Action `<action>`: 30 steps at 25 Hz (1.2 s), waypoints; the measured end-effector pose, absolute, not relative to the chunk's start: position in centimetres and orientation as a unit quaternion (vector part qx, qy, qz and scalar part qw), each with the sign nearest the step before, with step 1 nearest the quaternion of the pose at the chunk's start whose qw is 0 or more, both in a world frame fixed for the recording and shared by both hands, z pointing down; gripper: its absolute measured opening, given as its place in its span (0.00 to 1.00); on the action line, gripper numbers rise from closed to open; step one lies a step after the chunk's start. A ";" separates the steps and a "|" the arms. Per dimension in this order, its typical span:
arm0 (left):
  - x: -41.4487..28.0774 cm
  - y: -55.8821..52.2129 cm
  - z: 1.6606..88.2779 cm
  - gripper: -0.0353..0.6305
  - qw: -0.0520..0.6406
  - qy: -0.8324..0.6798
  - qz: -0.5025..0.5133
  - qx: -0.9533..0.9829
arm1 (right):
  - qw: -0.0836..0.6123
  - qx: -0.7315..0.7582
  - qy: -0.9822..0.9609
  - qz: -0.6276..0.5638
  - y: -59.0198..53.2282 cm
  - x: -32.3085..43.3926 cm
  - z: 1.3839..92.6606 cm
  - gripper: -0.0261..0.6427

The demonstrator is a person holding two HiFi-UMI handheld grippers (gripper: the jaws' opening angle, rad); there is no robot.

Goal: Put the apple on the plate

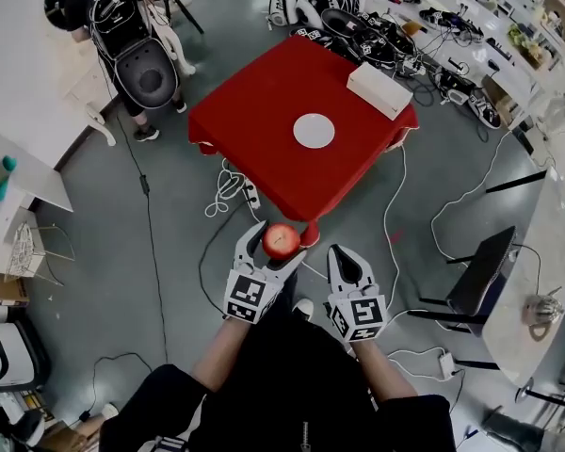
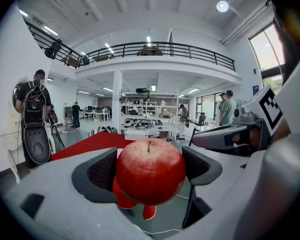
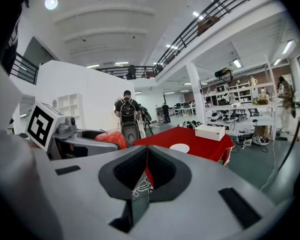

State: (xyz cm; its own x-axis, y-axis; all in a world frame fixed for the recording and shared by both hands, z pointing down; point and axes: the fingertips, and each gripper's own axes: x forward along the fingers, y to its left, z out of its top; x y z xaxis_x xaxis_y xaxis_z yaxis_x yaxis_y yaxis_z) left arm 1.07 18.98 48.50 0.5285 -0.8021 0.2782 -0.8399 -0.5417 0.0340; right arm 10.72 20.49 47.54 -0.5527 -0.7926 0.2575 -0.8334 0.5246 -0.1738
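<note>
Jaws of the left gripper [image 1: 275, 249], held level, clasp the apple [image 2: 150, 176]; right gripper [image 1: 348, 260] beside it, closed.

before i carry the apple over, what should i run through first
1. Grip: ok. The apple sits stem up between the left gripper jaws.
2. Plate free: ok. Nothing lies on it.
3. Reach: not ok. The red table stands ahead across open floor, so step closer first.
4. Path: not ok. Loose cables lie on the floor by the table's near corner.
5. Right gripper: ok. It is shut, empty and beside the apple, not touching it.
6. White box: ok. It stands apart from the plate, near the far edge.
</note>
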 end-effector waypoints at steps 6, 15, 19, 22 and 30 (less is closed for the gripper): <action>1.1 17.2 48.5 0.67 0.083 -0.470 0.108 0.872 | 0.072 0.468 -0.871 0.134 18.9 10.7 47.2 0.06; 0.4 13.6 49.2 0.67 0.086 -0.461 0.107 0.876 | 0.080 0.473 -0.867 0.135 15.7 9.7 47.8 0.06; 0.4 10.6 49.9 0.67 0.090 -0.454 0.106 0.880 | 0.085 0.479 -0.863 0.138 13.2 9.5 48.4 0.06; 0.6 8.0 50.3 0.67 0.093 -0.448 0.108 0.883 | 0.091 0.481 -0.861 0.139 10.9 9.6 48.7 0.06; 0.4 -0.5 50.4 0.67 0.092 -0.439 0.108 0.887 | 0.098 0.482 -0.859 0.141 2.8 8.8 48.8 0.06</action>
State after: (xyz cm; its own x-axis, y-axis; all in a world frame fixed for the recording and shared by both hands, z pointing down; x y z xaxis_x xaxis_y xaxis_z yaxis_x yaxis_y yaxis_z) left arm 0.41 -0.47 50.41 0.5906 -0.7594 0.2730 -0.7993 -0.5970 0.0688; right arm 8.81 2.80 48.83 -0.5158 -0.8006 0.3050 -0.8561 0.4952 -0.1482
